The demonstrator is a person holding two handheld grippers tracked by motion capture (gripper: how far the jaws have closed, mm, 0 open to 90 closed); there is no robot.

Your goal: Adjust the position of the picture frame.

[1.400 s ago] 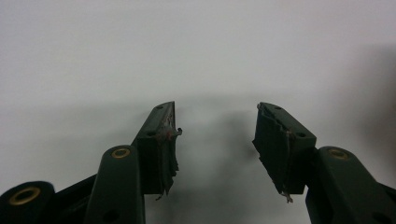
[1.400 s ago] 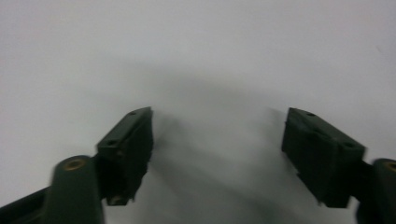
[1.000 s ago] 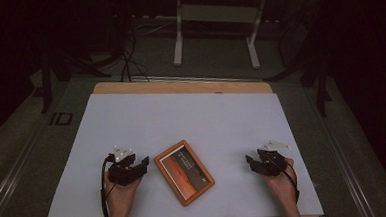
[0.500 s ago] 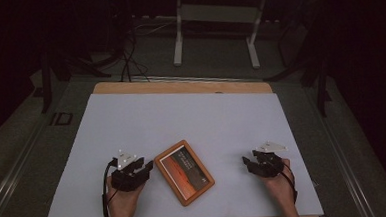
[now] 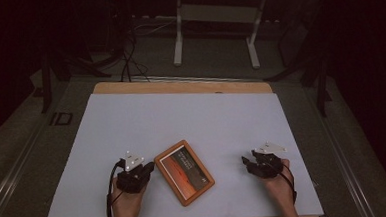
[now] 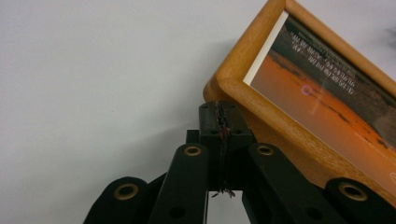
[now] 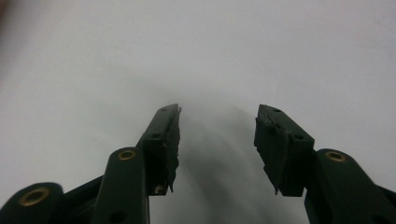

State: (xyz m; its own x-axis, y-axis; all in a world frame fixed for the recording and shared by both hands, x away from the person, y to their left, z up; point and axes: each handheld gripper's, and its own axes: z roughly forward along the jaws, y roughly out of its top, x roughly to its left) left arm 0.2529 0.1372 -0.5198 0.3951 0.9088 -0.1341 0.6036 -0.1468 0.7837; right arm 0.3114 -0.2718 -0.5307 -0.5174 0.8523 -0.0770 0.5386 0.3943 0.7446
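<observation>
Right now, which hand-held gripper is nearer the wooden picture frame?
Left. The left hand-held gripper sits shut at the wooden picture frame's corner; the right hand-held gripper rests open, well apart from it.

A white sheet (image 5: pixel 182 124) covers the bench (image 5: pixel 180 86), whose wooden edge shows along the far side. Beyond it the floor (image 5: pixel 218 62) is grey and dim, with black cables (image 5: pixel 128 57) trailing across it and the white legs of a metal stand (image 5: pixel 179 34) behind. The room around is dark, with light falling mainly on the bench top.
</observation>
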